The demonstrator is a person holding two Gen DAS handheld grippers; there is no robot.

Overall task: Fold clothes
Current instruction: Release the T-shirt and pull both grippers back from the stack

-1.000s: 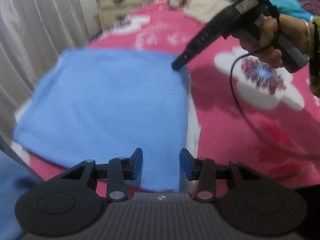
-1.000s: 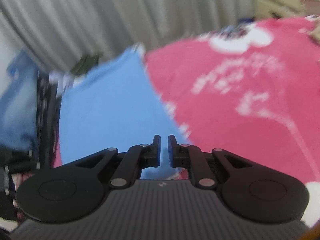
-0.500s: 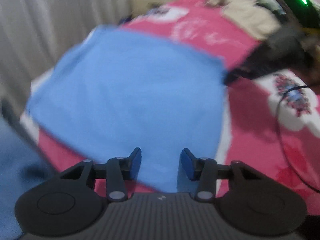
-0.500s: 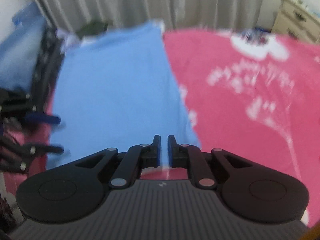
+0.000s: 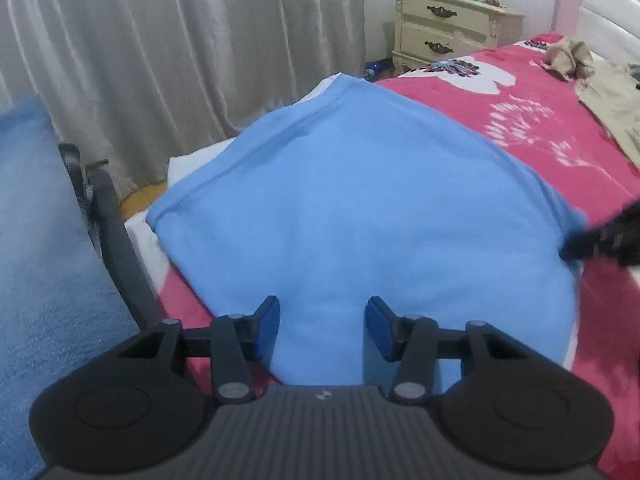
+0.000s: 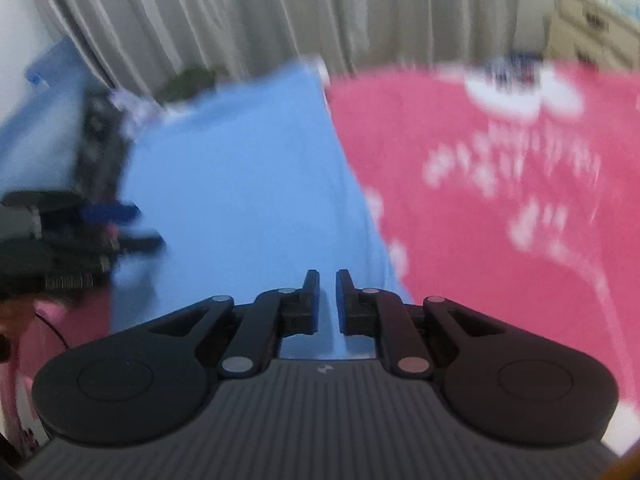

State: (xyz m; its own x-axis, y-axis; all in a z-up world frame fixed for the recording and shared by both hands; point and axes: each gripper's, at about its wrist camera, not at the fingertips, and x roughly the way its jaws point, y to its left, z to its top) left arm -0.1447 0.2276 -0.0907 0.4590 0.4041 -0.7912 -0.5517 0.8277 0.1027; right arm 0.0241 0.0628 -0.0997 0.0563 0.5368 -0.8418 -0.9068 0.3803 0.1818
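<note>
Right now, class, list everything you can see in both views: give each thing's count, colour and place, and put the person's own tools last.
blue garment: one, light blue, spread flat on the bed's near corner
bedspread: one, pink with white flowers, covering the bed
beige clothes: a heap, tan, far side of bed
nightstand: one, cream, beside the bed
curtain: grey, behind the bed
left gripper: fingers opening, nothing pressed between them
right gripper: fingers nearly closed at the garment's edge
</note>
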